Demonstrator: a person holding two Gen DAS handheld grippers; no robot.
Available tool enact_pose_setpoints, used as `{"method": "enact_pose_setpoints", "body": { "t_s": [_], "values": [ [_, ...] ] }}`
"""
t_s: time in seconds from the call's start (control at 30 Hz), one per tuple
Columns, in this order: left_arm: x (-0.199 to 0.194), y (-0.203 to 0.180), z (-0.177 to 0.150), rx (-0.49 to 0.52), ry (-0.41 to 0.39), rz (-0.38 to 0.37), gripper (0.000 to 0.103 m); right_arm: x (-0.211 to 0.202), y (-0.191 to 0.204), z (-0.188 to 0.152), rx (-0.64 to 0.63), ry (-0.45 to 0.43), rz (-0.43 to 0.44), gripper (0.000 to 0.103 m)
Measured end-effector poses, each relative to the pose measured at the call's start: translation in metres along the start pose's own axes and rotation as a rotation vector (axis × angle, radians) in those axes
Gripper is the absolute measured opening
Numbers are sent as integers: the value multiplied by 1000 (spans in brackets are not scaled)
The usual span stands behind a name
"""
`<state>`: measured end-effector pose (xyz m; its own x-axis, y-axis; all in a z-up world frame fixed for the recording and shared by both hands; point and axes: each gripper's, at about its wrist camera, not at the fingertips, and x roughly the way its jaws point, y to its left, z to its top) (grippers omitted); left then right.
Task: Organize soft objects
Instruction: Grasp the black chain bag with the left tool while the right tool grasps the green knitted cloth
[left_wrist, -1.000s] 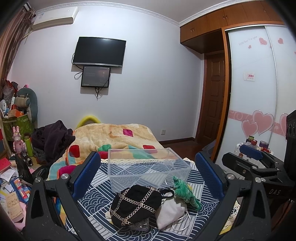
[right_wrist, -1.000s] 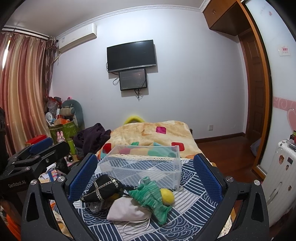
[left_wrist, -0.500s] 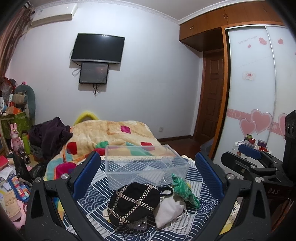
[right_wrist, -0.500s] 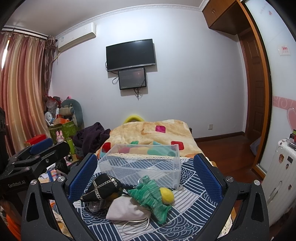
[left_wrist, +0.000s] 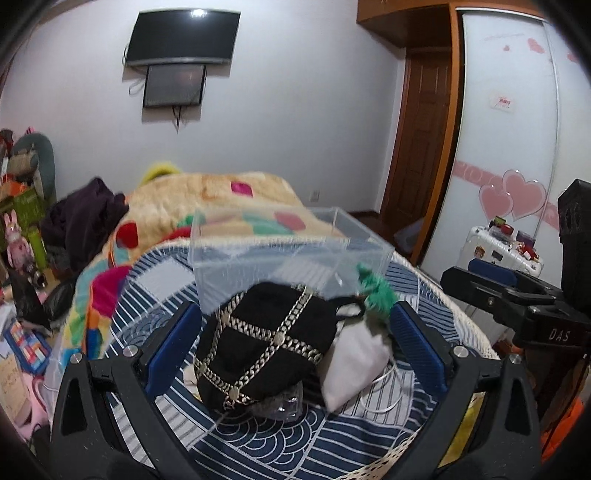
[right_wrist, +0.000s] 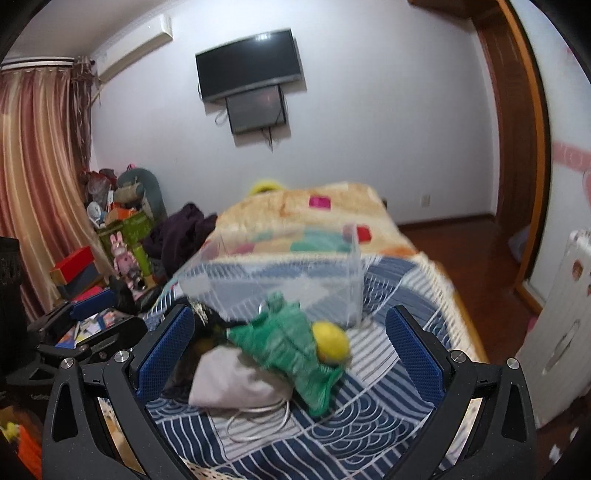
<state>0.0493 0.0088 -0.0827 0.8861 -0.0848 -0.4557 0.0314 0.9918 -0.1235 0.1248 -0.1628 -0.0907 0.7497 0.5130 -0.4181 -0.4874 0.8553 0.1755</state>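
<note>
The left gripper (left_wrist: 293, 343) was spread wide and held nothing, its blue pads (left_wrist: 170, 347) standing to either side of a black cap crossed with silver chains (left_wrist: 266, 343) without touching it. The cap lay on the blue-and-white patterned bedspread (left_wrist: 332, 435), with a white drawstring pouch (left_wrist: 352, 363) pressed against its right side and a green knitted item (left_wrist: 375, 293) just behind the pouch. A clear plastic box (left_wrist: 280, 254) sat on the bed just behind the cap, with nothing visible inside it. The right gripper (right_wrist: 290, 350) was likewise fully open and held nothing, its blue pads (right_wrist: 164, 352) framing the pile from the other side. In its view the green knitted item (right_wrist: 291, 354) sprawled across the middle of the pile, a yellow ball (right_wrist: 330, 341) rested against its right edge, and the white pouch (right_wrist: 231, 380) lay low on the left with its cord (right_wrist: 255, 421) looped on the bedspread (right_wrist: 373, 417). The black cap (right_wrist: 207, 325) showed only as a dark sliver beside the left pad. The clear box (right_wrist: 273, 273) stood directly behind the pile, blurred. A colourful patched blanket (right_wrist: 314, 214) covered the bed beyond the box.
</note>
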Motion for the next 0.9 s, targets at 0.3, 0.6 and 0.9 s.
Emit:
{"method": "enact_pose_setpoints", "body": {
  "t_s": [0.3,0.6,0.9],
  "values": [
    [32,14,-21,-45,153,-10,85,29,1,-19,9,138,42,88],
    [34,24,-23,-87,147,-54,63,46,-6,-27,65,201,76,47],
    [18,27,-14,-101,95,-65,40,39,-5,-23,48,159,57,17]
  ]
}}
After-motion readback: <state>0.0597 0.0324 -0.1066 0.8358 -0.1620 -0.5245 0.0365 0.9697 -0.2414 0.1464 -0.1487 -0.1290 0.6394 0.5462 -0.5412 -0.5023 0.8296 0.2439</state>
